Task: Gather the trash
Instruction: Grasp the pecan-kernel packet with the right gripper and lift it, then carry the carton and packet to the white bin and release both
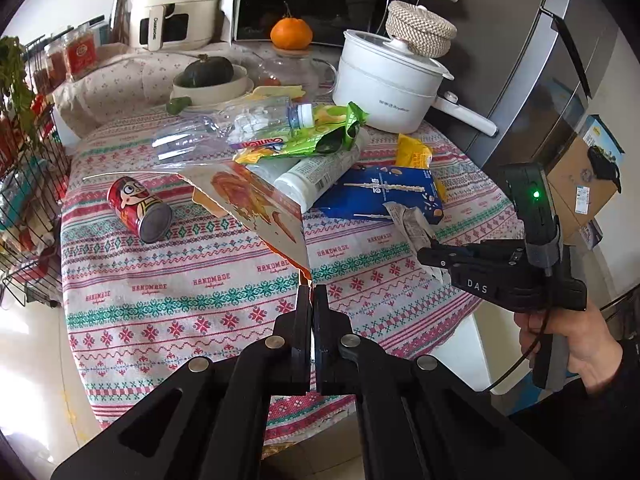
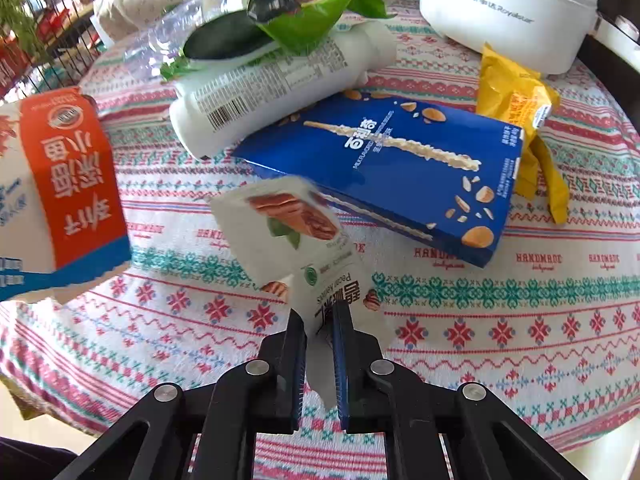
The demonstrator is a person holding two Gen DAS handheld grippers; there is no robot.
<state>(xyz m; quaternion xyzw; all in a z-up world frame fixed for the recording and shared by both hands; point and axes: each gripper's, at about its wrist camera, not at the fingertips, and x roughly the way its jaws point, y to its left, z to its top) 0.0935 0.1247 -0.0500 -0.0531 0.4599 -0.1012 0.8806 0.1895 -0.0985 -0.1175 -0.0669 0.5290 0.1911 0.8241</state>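
Sticking up between the right gripper's (image 2: 320, 320) closed pads, white wrapper (image 2: 288, 232).

I see open patterned tablecloth (image 1: 192, 312) along the near edge; farther back, a blue cardboard snack box (image 2: 384, 172), white plastic bottle (image 2: 280, 84) and white electric pot (image 1: 384, 84) crowd my path.

Left gripper (image 1: 311, 294) pinches a torn carton (image 1: 256, 200) above the table (image 1: 200, 300).

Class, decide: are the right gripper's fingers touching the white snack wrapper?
Touching. The right wrist view shows the right gripper shut on the wrapper, fingers pressing both sides, holding it above the table.
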